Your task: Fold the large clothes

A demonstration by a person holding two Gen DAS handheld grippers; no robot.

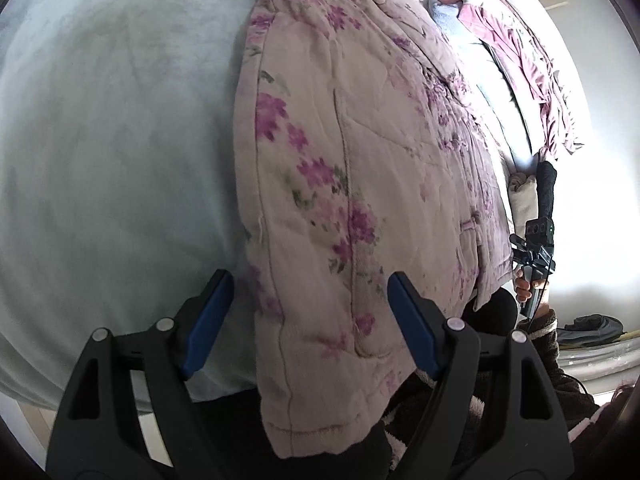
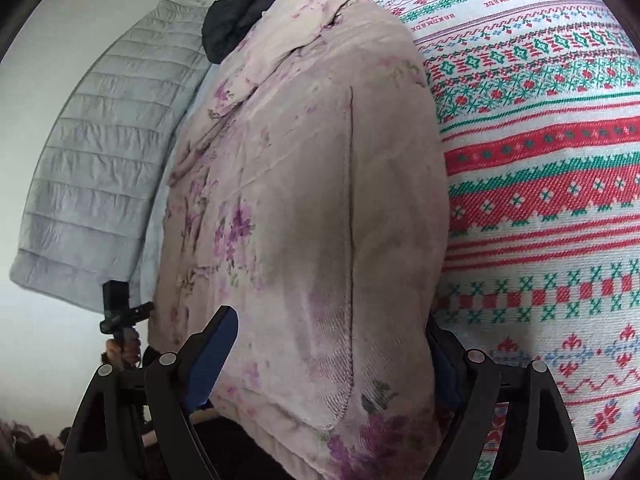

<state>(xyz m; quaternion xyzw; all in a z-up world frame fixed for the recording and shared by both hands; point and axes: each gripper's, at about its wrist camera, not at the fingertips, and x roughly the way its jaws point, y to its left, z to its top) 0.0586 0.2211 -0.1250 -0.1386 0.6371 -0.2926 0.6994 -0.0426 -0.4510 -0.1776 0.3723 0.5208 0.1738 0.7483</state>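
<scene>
A padded pink jacket with purple flowers (image 1: 352, 152) lies lengthwise on the bed, folded in on itself, its near hem hanging over the bed edge. My left gripper (image 1: 310, 324) is open, its blue pads either side of the jacket's left hem corner. The jacket also fills the right wrist view (image 2: 312, 208). My right gripper (image 2: 336, 360) is open and straddles the jacket's right hem corner; its right finger is mostly hidden behind the fabric. The right gripper shows in the left wrist view (image 1: 534, 264), the left gripper in the right wrist view (image 2: 120, 320).
A pale blue sheet (image 1: 112, 160) covers the bed left of the jacket. A red, green and white patterned blanket (image 2: 540, 200) lies on its right. A grey quilted jacket (image 2: 100, 184), a dark garment (image 2: 236, 20) and pink clothes (image 1: 520, 60) lie beyond.
</scene>
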